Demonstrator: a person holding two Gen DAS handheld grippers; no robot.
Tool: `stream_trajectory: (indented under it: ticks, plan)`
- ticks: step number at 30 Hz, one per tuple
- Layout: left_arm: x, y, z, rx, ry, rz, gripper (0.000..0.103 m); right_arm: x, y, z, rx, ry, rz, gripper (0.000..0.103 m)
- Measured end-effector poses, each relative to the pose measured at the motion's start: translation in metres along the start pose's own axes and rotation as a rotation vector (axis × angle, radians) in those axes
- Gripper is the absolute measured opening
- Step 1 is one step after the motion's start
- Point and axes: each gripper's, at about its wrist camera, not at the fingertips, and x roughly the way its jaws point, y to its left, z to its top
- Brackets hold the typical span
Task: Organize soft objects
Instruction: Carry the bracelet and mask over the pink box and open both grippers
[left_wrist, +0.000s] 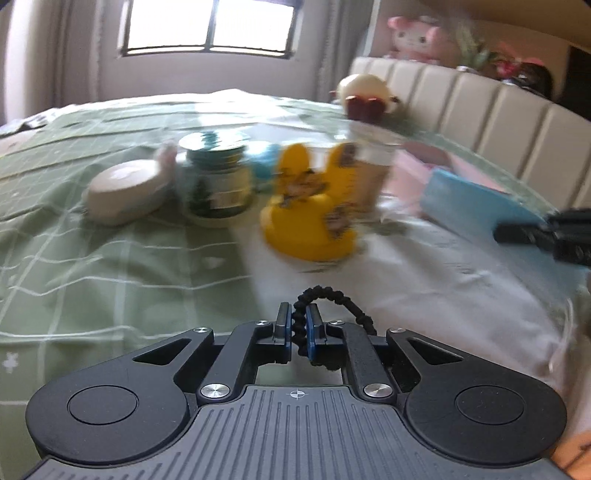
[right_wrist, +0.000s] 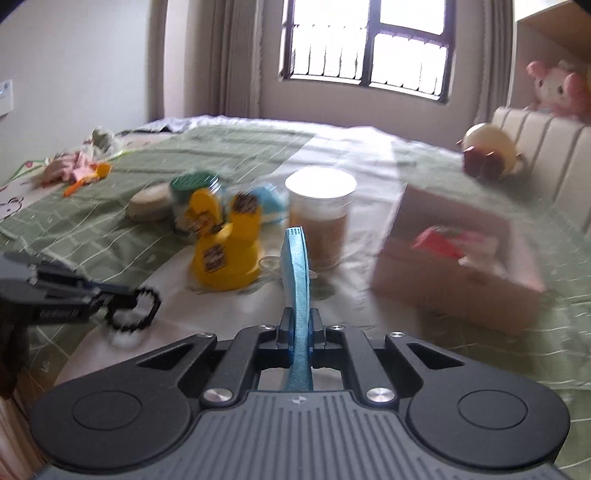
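1. Above the bed (left_wrist: 110, 266), the left gripper (left_wrist: 298, 325) clenches a black scrunchie (left_wrist: 334, 301) — light, limp, best pinched anywhere on its band; its loop arcs up and rightward.
2. The right gripper (right_wrist: 300, 325) grips a blue face mask (right_wrist: 297, 266) — thin, floppy, edge-on, long axis running away toward the pink box (right_wrist: 454, 288).

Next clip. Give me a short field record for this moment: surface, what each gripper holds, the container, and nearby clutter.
surface: bed with green checked cover
left gripper: shut on black hair tie
right gripper: shut on blue face mask, held edge-on
container: pink box, open, to the right, red item inside
clutter: yellow duck, paper cup, green-lidded jar
image quality: motion blur
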Motion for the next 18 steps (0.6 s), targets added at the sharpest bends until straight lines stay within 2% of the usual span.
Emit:
stream_trajectory:
  ticks: [4,9,13,18]
  plan:
    - [-0.005,-0.033,0.009,0.055,-0.027,-0.081,0.01,-0.025,-0.029,0.001,0.031,-0.039,-0.057,0.007]
    - [0.0,-0.08,0.042,0.144,-0.074,-0.152,0.01,-0.056,-0.064,0.002,0.032,-0.119,-0.135,0.007]
    - [0.023,-0.116,0.091,0.209,-0.12,-0.18,0.01,-0.066,-0.099,0.019,0.027,-0.162,-0.171,0.007]
    - [0.073,-0.149,0.17,0.224,-0.159,-0.2,0.01,-0.04,-0.155,0.076,0.042,-0.184,-0.159,0.007]
